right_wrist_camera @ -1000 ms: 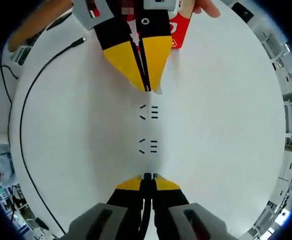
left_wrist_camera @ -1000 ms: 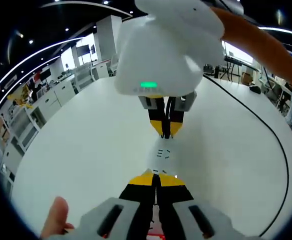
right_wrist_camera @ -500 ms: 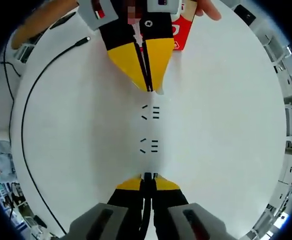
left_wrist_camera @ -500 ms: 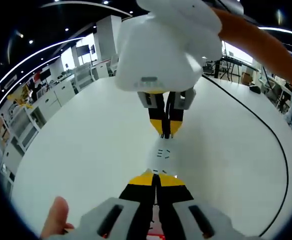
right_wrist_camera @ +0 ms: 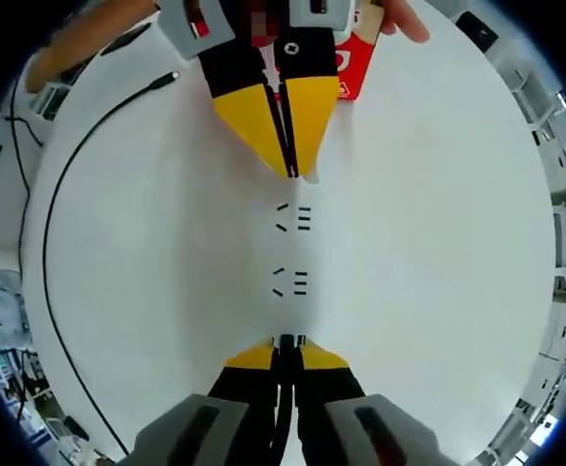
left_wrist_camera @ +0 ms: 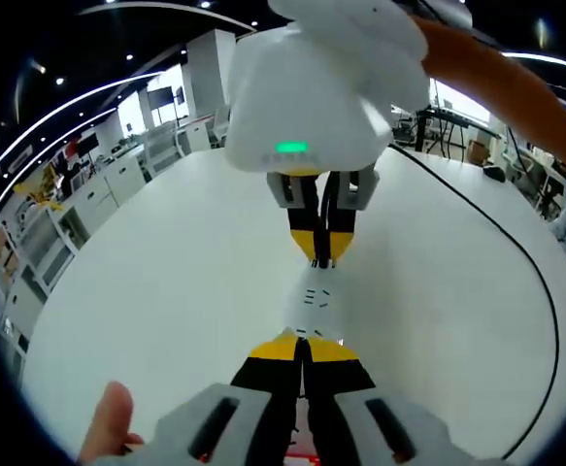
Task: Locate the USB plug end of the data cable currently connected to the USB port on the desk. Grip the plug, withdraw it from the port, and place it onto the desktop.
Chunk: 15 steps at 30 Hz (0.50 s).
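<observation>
1. Desk (right_wrist_camera: 438, 252): broad, white, plain; flush socket panel with two sets of black slots (right_wrist_camera: 292, 250) along its middle, lying between the two grippers.
2. Left gripper (left_wrist_camera: 303, 342): fingers pressed together at the near end of the socket panel (left_wrist_camera: 314, 299); whether anything sits between them cannot be told; a thumb (left_wrist_camera: 108, 417) beside its body.
3. Right gripper (right_wrist_camera: 284, 342): fingers clenched on a dark plug at the panel's near end, cord running down between them.
4. Data cable (right_wrist_camera: 54, 243): black, curving loose across the desk; small free end (right_wrist_camera: 163, 80) lying on the surface.
5. Red card (right_wrist_camera: 350, 63): beside the left gripper (right_wrist_camera: 289, 173), on the desk.
6. Room: open office, ceiling light strips, white cabinets (left_wrist_camera: 88, 199), further desks with equipment (left_wrist_camera: 457, 131).
</observation>
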{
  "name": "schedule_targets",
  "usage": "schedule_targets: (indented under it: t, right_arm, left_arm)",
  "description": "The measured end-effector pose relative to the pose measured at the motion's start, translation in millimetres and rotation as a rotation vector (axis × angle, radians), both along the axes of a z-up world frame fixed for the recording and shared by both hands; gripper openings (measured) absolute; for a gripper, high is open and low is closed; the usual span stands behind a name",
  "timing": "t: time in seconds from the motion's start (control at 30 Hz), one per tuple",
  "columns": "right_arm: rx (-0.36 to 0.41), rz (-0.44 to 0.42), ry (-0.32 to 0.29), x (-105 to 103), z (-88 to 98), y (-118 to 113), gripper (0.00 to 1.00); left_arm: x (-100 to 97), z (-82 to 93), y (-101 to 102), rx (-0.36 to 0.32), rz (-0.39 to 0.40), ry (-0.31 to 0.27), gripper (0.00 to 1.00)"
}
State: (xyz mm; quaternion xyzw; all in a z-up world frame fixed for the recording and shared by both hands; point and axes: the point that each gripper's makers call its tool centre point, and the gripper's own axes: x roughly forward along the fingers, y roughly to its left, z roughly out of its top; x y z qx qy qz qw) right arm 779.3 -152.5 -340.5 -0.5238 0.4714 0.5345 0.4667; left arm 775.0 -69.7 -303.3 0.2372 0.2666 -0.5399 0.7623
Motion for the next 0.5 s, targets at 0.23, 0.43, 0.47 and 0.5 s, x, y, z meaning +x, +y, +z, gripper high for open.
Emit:
schedule_targets:
  t: [0.23, 0.43, 0.47, 0.5]
  right_arm:
    - [-0.001, -0.003, 0.002, 1.2, -0.8, -0.8, 0.08]
    - [-0.059, 0.022, 0.007, 1.3, -2.6, 0.6, 0.09]
    - [-0.072, 0.027, 0.008, 1.9, -2.4, 0.2, 0.09]
    - [-0.081, 0.033, 0.008, 2.8, -2.0, 0.4, 0.09]
  left_arm:
    - [0.3, -0.6, 0.5, 0.001, -0.001, -0.001, 0.02]
    - [0.9, -0.9, 0.6, 0.002, -0.001, 0.001, 0.02]
    - [1.0, -0.8, 0.5, 0.001, -0.001, 0.001, 0.02]
    - [1.1, -0.7, 0.4, 0.001, -0.001, 0.0, 0.02]
